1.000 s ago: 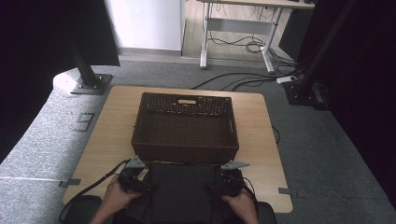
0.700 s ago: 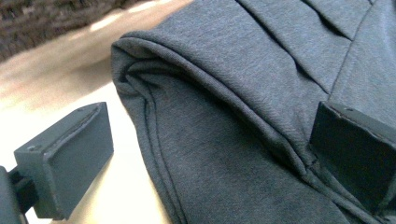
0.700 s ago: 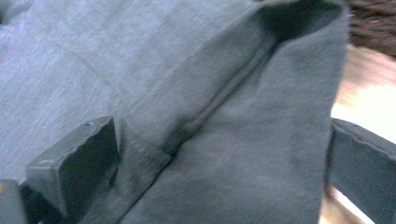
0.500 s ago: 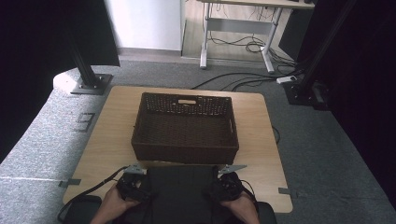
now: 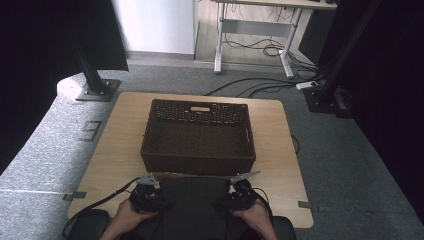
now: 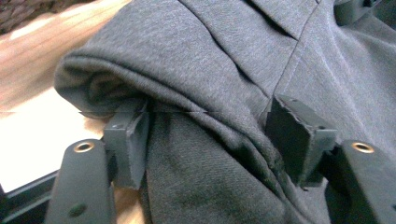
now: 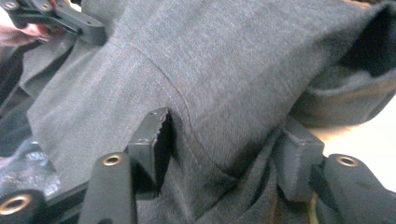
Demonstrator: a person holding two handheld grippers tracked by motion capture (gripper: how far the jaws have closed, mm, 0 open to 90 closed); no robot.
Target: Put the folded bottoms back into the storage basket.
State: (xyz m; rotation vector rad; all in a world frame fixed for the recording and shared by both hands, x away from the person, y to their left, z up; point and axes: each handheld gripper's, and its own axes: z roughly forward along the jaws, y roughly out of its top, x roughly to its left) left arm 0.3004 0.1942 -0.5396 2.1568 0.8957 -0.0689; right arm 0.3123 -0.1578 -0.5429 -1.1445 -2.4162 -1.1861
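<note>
A dark grey garment lies folded on the wooden table's near edge, in front of a brown wicker basket. My left gripper is at the garment's left side. In the left gripper view its jaws have just been closing and pinch a thick fold of the grey fabric between the pads. My right gripper is at the garment's right side. Its jaws have also just been closing, and bunched fabric is pressed between them.
The empty basket stands in the table's middle, its near wall just beyond the garment. Bare wood lies to either side of it. Cables trail from both grippers; a dark pad sits on the floor at the near left. Stand bases and a desk lie beyond.
Both hands have drawn slightly toward the near edge and in against the garment's sides. The garment itself has not visibly shifted.
</note>
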